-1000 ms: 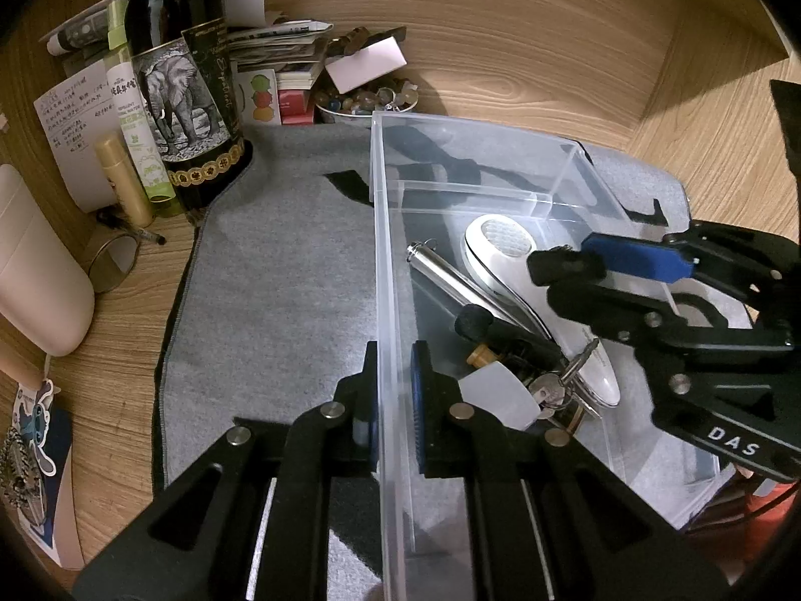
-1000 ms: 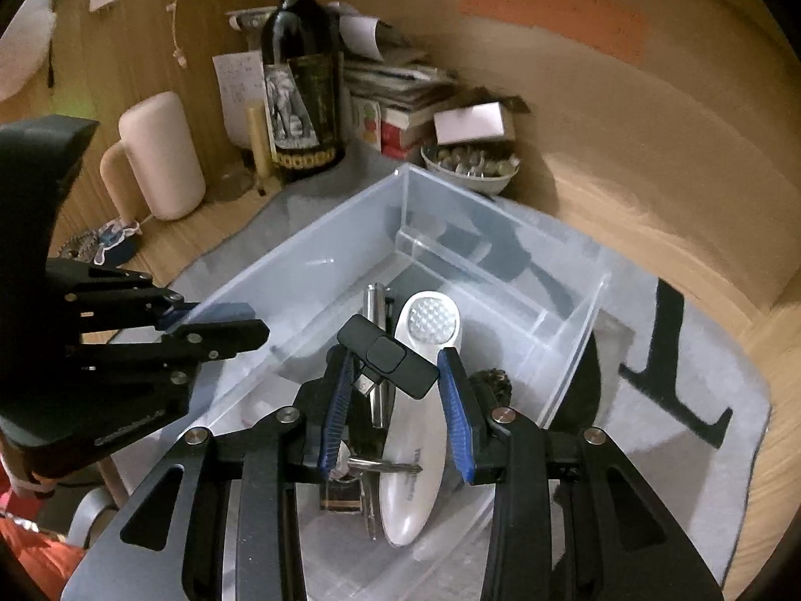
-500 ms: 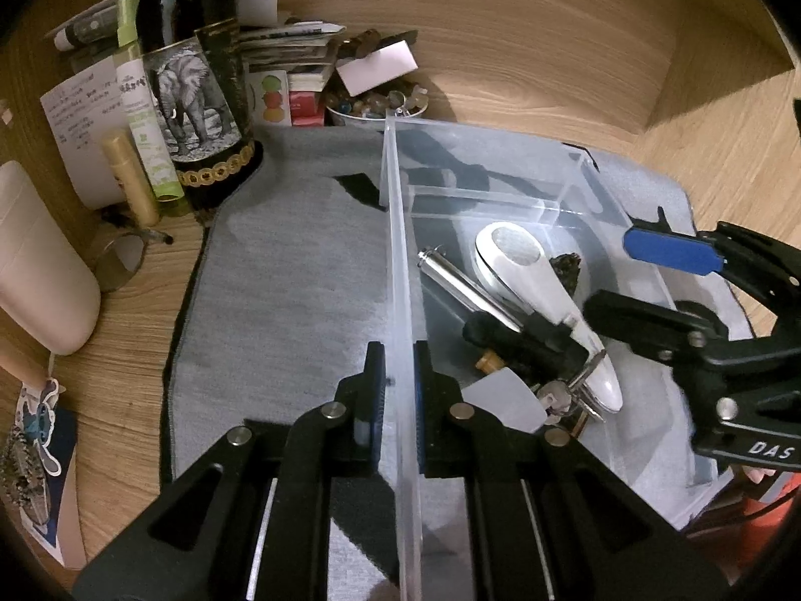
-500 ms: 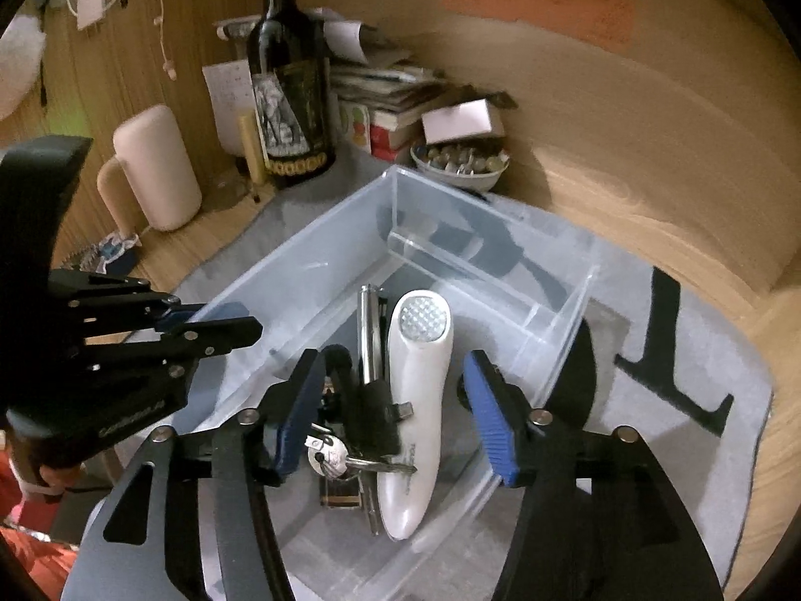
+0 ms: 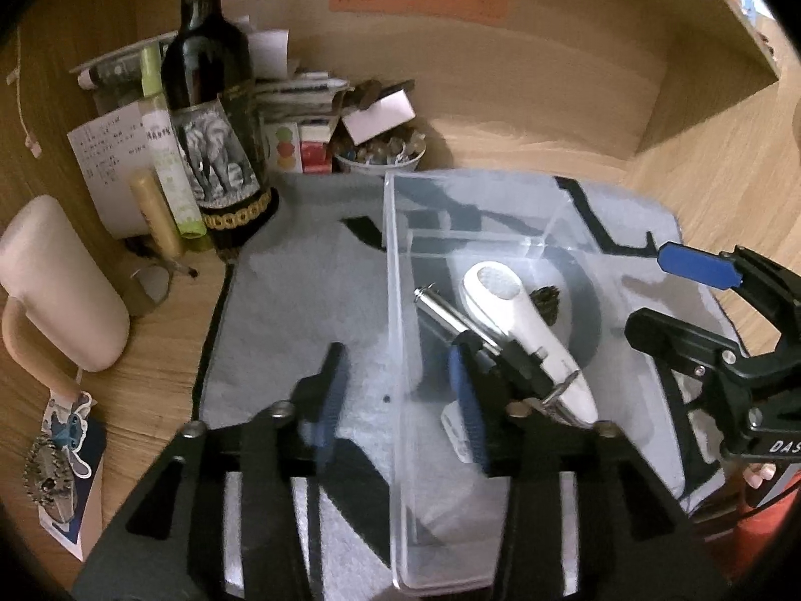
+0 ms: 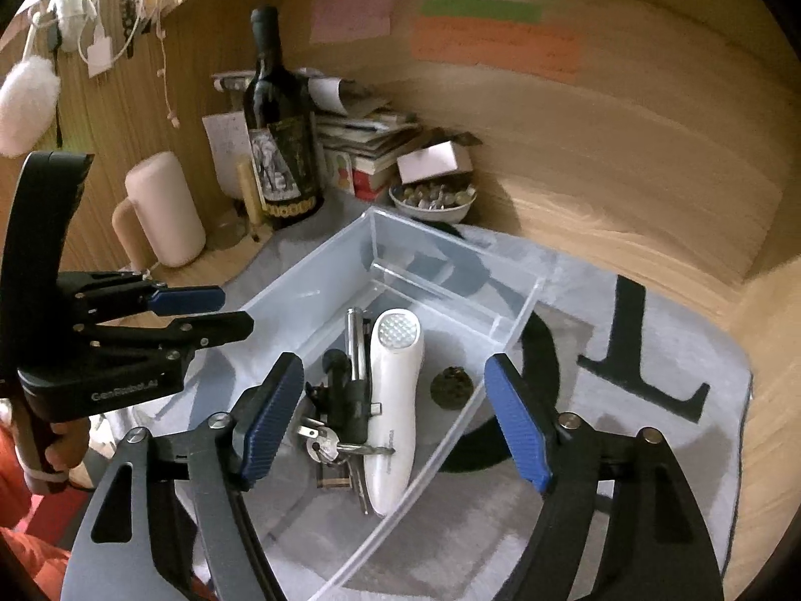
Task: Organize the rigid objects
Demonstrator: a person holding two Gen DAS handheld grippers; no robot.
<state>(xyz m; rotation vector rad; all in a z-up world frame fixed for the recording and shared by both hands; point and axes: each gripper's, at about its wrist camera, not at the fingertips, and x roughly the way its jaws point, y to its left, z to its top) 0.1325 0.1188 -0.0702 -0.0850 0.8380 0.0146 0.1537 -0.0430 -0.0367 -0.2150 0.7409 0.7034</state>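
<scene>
While both sets of jaws have just been opening and hold nothing, the right gripper (image 6: 390, 415) hangs over the clear bin (image 6: 515, 310), nearer than the left gripper (image 5: 400, 395) astride its wall to the white handheld device (image 6: 393, 410) lying lengthwise away from it.

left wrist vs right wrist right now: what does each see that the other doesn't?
Left wrist only: the cartoon sticker card on the desk at lower left, and the right tongs, open and empty.

Right wrist only: the white pompom hanging on the wall, the pink note, and the left tongs, open, nothing between them.

Both: the clear bin holding the white handheld device, metal pen and keys; the elephant-label wine bottle; the bowl of small items.
</scene>
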